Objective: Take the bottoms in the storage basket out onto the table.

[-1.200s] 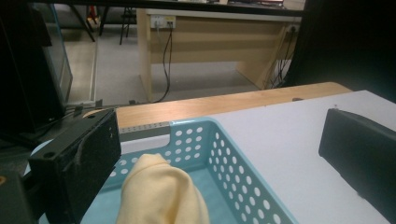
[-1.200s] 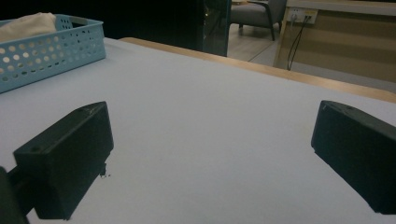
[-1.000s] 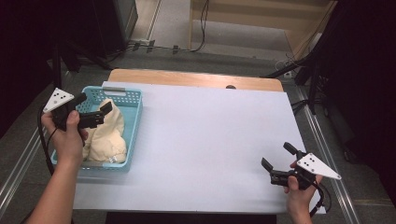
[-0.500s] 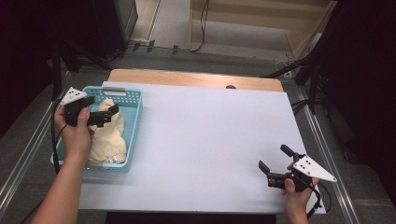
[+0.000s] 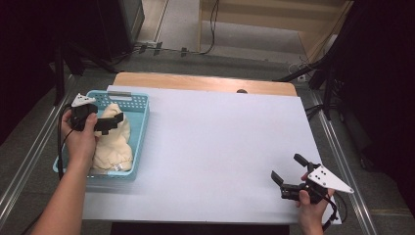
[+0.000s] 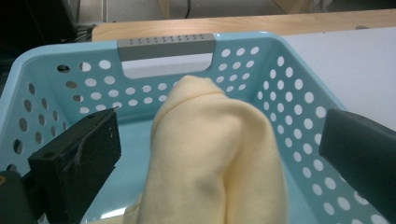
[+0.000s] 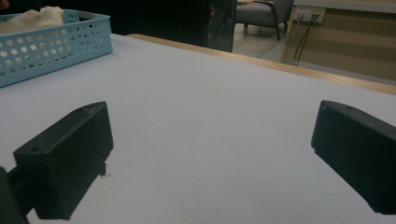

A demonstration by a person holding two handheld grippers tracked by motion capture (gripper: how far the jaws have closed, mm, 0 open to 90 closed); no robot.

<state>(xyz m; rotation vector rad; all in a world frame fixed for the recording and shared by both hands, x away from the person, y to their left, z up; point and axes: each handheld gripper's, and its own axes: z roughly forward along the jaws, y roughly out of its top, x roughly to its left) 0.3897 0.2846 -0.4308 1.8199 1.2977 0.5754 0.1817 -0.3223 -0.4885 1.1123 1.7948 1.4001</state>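
Left gripper (image 6: 219, 154) spread wide around cream cloth (image 6: 217, 154) at 12 o'clock, inside blue basket (image 6: 299, 93). Right gripper (image 5: 289, 172) also spread, holding nothing, far away at 4 o'clock.

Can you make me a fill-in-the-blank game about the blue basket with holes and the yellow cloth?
1. The soft pale yellow cloth lies inside the light ____ plastic basket.
2. The left gripper hangs over the cloth with its jaws ____.
3. The right gripper is above the bare white ____, far from the basket.
4. The basket's walls are full of small round ____.

Missing words: blue; open; table; holes
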